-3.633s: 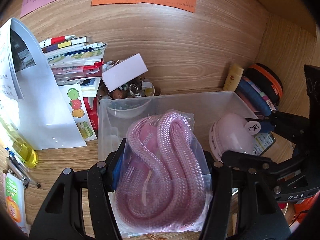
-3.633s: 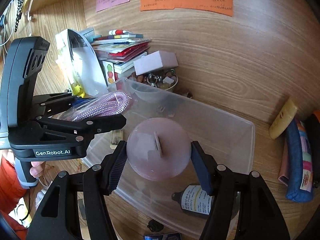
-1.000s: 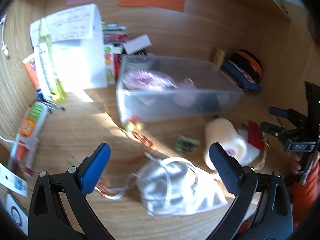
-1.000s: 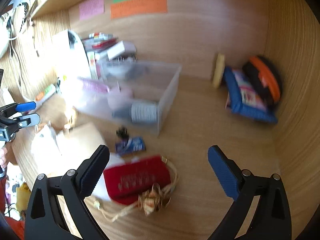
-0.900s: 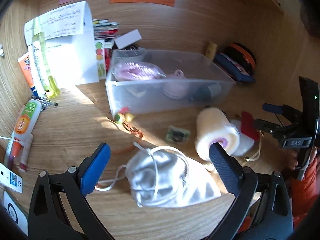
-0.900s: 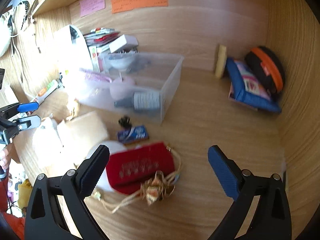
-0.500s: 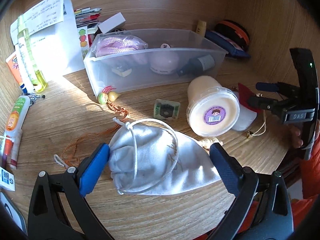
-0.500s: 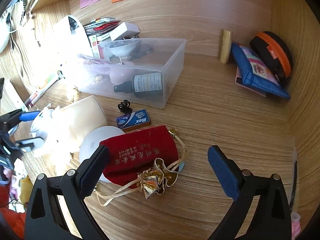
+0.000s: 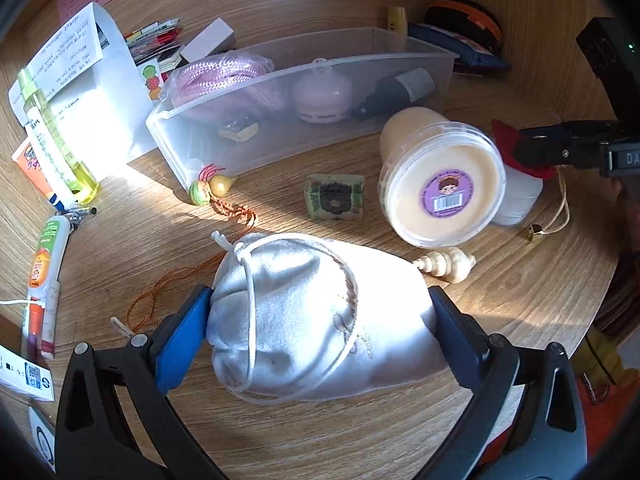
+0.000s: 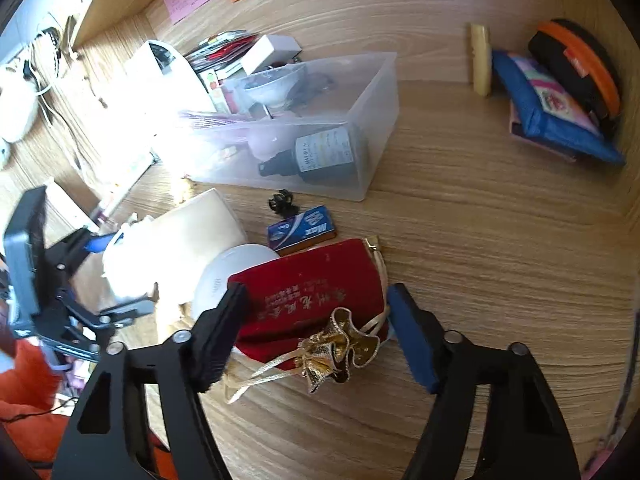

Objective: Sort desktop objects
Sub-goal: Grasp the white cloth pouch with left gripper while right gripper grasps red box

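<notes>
A white drawstring pouch (image 9: 320, 312) lies on the wooden desk, and my left gripper (image 9: 320, 332) has both pads against its sides. A red velvet pouch (image 10: 312, 300) with a gold tie lies between the fingers of my right gripper (image 10: 316, 336), whose pads stand at its two edges. A clear plastic bin (image 9: 400, 40) behind holds a pink rope bag (image 9: 224, 76), a pink round device (image 9: 320, 96) and a dark bottle (image 9: 396, 92). The bin also shows in the right wrist view (image 10: 384, 92).
A cream tub with a purple sticker (image 9: 440, 184), a seashell (image 9: 448, 266), a small green packet (image 9: 334, 196), two charm beads on orange cord (image 9: 208, 190) and tubes (image 9: 44, 252) lie on the desk. A blue Max box (image 10: 302, 228) and blue and orange cases (image 10: 560, 100) are further right.
Both grippers have let go of the rope bag and pink device into the bin, drawn back, then come down around the white pouch and the red pouch and narrowed onto them.
</notes>
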The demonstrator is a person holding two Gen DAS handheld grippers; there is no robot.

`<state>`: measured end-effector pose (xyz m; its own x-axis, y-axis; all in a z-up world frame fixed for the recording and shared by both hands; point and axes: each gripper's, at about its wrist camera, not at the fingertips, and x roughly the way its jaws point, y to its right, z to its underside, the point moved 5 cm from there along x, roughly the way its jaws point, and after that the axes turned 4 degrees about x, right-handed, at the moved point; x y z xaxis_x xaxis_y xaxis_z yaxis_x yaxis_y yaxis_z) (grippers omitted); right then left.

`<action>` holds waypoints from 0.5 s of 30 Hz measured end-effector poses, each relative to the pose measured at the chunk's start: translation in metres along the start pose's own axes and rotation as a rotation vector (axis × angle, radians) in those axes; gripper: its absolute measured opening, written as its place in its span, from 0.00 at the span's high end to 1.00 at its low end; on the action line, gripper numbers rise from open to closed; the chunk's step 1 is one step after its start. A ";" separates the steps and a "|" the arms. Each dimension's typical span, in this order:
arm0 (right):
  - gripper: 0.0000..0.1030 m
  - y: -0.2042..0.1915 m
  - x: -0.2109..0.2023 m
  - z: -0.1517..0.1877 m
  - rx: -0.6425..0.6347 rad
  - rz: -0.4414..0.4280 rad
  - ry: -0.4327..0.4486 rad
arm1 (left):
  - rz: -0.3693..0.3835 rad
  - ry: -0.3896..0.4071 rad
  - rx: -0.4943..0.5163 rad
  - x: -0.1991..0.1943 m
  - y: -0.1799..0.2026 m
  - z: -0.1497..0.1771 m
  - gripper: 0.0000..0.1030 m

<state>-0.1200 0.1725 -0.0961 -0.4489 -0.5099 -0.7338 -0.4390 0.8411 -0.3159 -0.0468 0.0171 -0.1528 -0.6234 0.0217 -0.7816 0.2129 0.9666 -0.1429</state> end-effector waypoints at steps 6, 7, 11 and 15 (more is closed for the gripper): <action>0.64 -0.006 -0.008 -0.002 -0.037 0.020 0.032 | 0.018 0.029 -0.034 -0.004 -0.004 0.002 0.03; 0.67 -0.006 -0.009 -0.003 -0.039 0.019 0.033 | 0.017 0.039 -0.033 -0.005 -0.003 0.002 0.04; 0.70 -0.004 -0.010 -0.005 -0.044 0.032 0.050 | -0.008 0.072 -0.018 -0.008 0.001 0.006 0.11; 0.74 -0.007 -0.014 -0.009 -0.053 0.042 0.076 | -0.010 0.087 -0.031 -0.013 0.000 0.006 0.19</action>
<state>-0.1174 0.1723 -0.0783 -0.5249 -0.4883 -0.6972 -0.4584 0.8523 -0.2519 -0.0345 0.0156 -0.1463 -0.6890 0.0326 -0.7240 0.1834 0.9743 -0.1306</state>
